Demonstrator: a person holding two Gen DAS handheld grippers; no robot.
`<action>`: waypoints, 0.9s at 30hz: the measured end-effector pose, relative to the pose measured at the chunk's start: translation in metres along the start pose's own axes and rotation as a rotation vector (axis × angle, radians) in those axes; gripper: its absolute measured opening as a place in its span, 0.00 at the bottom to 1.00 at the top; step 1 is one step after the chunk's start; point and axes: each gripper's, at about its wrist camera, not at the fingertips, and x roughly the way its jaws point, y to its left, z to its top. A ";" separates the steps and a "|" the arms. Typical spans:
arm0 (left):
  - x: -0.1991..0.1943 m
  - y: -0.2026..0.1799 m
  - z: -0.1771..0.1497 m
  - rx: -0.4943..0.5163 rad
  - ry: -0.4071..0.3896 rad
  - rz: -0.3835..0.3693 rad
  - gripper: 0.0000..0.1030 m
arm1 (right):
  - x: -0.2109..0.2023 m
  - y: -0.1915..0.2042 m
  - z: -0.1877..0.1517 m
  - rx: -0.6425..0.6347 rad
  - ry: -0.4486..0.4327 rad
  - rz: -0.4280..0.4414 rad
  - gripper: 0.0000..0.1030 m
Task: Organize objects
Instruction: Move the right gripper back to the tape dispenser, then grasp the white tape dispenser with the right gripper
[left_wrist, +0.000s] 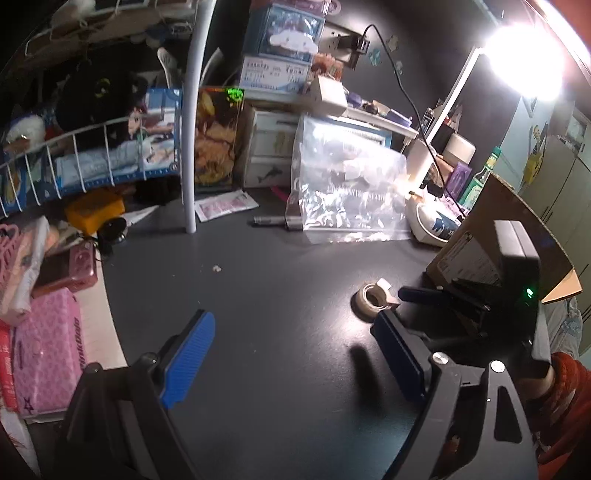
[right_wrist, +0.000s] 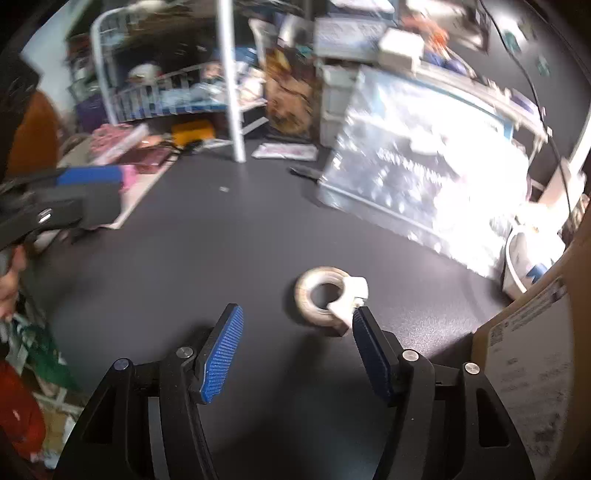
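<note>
A beige tape roll (right_wrist: 325, 297) with a white dispenser clip lies flat on the dark desk, just ahead of my right gripper (right_wrist: 299, 317), which is open and empty, its right finger close to the roll. The roll also shows in the left wrist view (left_wrist: 373, 297). My left gripper (left_wrist: 295, 325) is open and empty above the bare desk, left of the roll. The right gripper shows in the left wrist view (left_wrist: 413, 295), and the left gripper shows at the left edge of the right wrist view (right_wrist: 88, 177).
A cardboard box (left_wrist: 491, 236) stands at the right. A clear plastic bag (left_wrist: 347, 192) and a grey marker (left_wrist: 269, 220) lie at the back. A white pole (left_wrist: 190, 147), wire shelf, pink boxes (left_wrist: 44, 350) and a bright lamp (left_wrist: 528, 62) surround the desk.
</note>
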 end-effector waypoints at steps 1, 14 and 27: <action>0.002 0.000 0.000 -0.002 0.005 -0.005 0.84 | 0.004 -0.003 -0.001 0.011 0.004 -0.003 0.57; 0.011 -0.005 0.005 0.008 0.026 -0.018 0.84 | 0.016 -0.002 0.004 -0.024 0.004 -0.018 0.35; -0.023 -0.051 0.013 0.106 0.043 -0.273 0.56 | -0.075 0.052 0.010 -0.189 -0.158 0.184 0.35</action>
